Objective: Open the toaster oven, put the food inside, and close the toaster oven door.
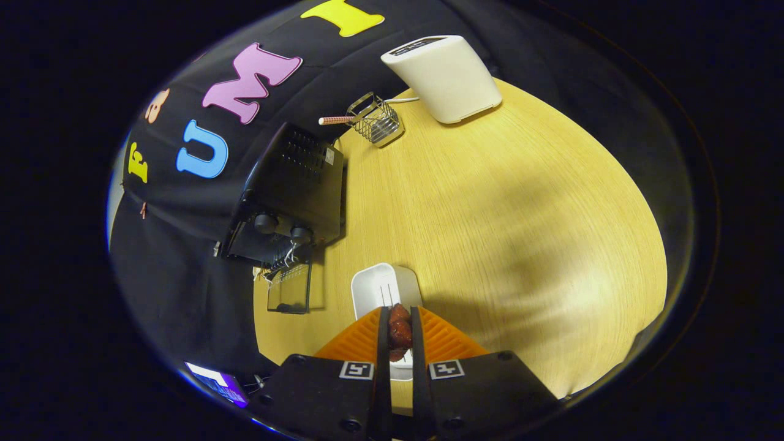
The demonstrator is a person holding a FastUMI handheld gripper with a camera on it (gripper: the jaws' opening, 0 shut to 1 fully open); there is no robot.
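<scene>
The toaster oven (pixel 288 196) stands well off across the worktop (pixel 490 214) with its door (pixel 289 288) already dropped open, ready to take the food (pixel 399 334). The gripper (pixel 399 331) has its jaws nearly together, clamped on that dark reddish piece above the white tray (pixel 376 285)

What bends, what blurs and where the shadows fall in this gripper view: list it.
Gripper view: fisheye distortion bows the wooden table edge and tilts the toaster oven and white toaster; a broad soft shadow falls on the table ahead of the fingers, which are shut on the reddish food over the white tray; focus is fairly sharp, with no strong glare.
</scene>
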